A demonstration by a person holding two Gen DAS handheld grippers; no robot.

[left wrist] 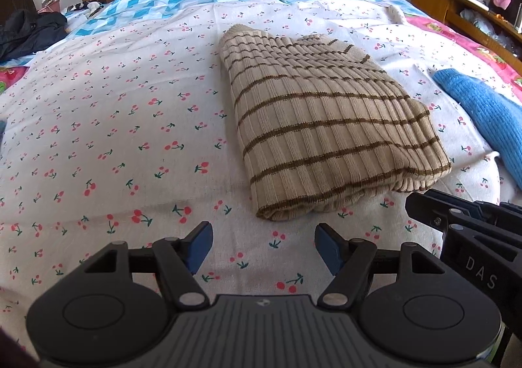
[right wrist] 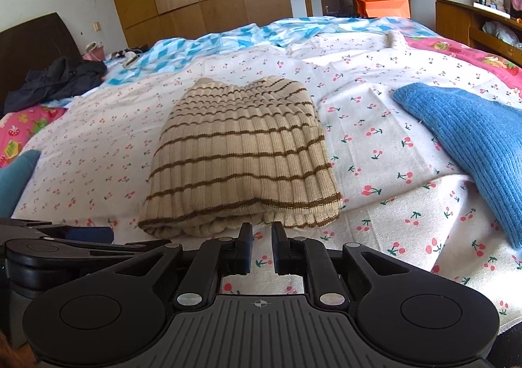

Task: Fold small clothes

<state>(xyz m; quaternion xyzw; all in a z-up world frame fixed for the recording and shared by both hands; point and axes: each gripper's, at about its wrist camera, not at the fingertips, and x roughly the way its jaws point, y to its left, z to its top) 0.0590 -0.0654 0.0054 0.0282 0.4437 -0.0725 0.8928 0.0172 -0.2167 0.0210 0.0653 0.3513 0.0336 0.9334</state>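
left gripper (left wrist: 263, 245) jaws spread | right gripper (right wrist: 262, 237) jaws nearly together, empty | blue knit (right wrist: 473, 143) cropped

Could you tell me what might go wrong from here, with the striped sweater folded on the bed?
1. The sweater's near edge bulges in loose layers; nudging it may undo the fold.
2. The blue knit lies close by on the right; a wide reach could drag it.
3. The right hand-held gripper is nearly shut and empty; it must open before gripping.
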